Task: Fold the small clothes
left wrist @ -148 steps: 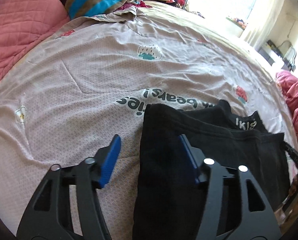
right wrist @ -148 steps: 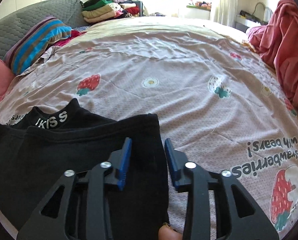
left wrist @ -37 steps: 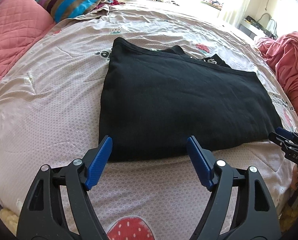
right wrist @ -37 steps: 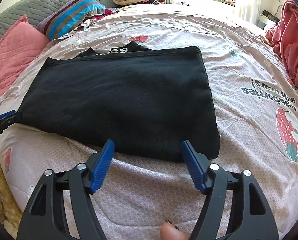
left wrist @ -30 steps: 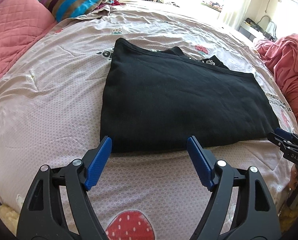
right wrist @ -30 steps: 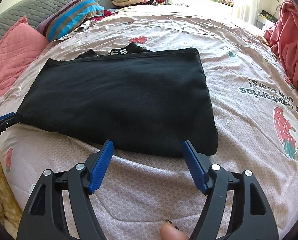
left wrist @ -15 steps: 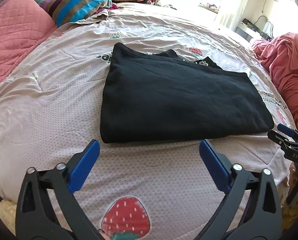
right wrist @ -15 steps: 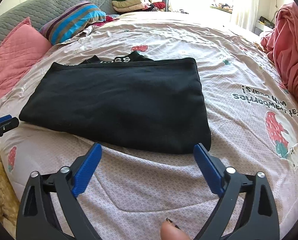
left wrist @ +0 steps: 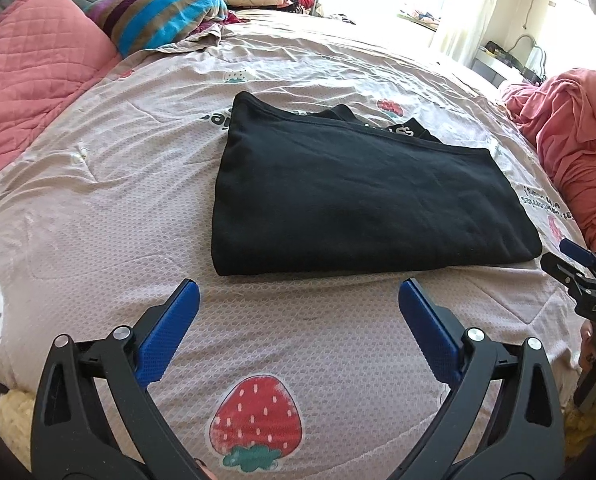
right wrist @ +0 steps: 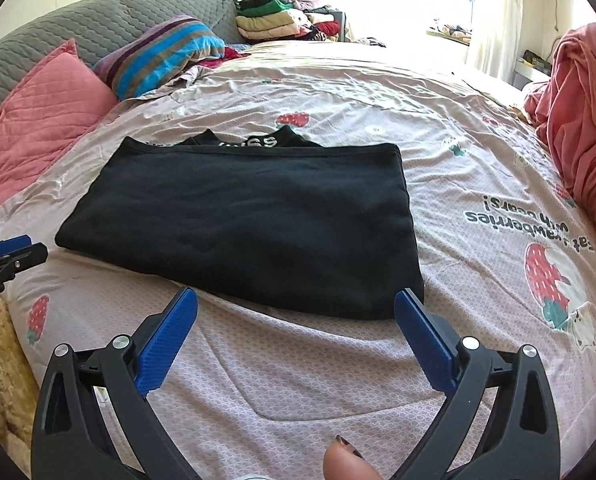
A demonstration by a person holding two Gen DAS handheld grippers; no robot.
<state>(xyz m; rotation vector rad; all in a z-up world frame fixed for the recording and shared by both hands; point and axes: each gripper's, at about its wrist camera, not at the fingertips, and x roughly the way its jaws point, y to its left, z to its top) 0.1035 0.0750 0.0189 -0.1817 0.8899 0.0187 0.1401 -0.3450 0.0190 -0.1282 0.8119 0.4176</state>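
Both tongs, left tongs and right tongs, hang spread apart and empty at frame bottom, clear of the folded black shirt mid-frame on the bed, apparently finished.

Both the left gripper and the right gripper have black plastic frames, silver screws and ridged blue pads; "DAS" marks the right one.
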